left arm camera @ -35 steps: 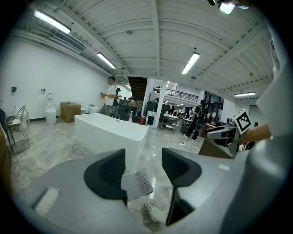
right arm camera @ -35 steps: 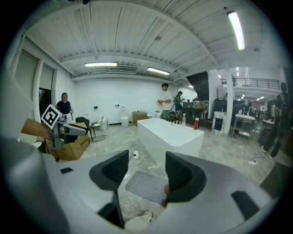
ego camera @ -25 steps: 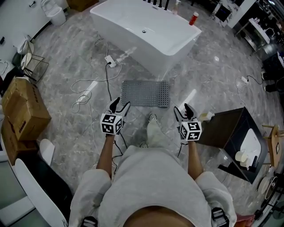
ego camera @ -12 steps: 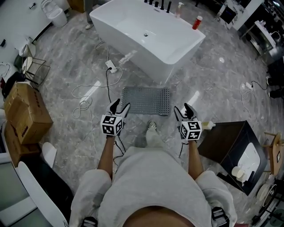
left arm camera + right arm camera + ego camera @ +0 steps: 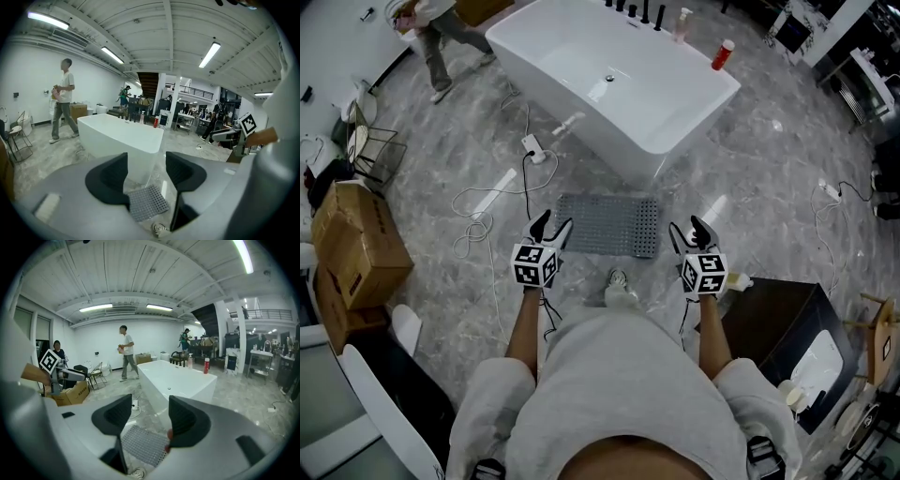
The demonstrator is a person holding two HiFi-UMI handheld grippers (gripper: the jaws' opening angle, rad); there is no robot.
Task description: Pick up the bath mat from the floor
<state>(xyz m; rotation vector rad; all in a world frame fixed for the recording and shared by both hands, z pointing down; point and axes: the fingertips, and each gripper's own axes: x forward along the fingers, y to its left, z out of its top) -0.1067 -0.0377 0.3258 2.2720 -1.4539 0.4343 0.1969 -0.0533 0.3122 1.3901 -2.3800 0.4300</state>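
Note:
A grey perforated bath mat (image 5: 608, 225) lies flat on the marble floor just in front of the white bathtub (image 5: 609, 75). In the left gripper view the bath mat (image 5: 147, 203) shows low between the jaws, and in the right gripper view the bath mat (image 5: 144, 444) lies below the jaws. My left gripper (image 5: 550, 227) hovers at the mat's left near corner, open and holding nothing. My right gripper (image 5: 689, 231) hangs just right of the mat's near right corner, open too, with nothing in it. Both are held above the floor.
A white power strip (image 5: 532, 147) with trailing cables (image 5: 483, 202) lies left of the mat. A dark cabinet (image 5: 769, 323) stands at the right, cardboard boxes (image 5: 352, 244) at the left. A person (image 5: 436, 33) walks at the far left. My shoe (image 5: 619, 286) is near the mat's front edge.
I have stepped forward: tub and mat have slid nearer and lower in the head view, the cabinet has dropped back right. A person has walked in at the top left. Both grippers stay open.

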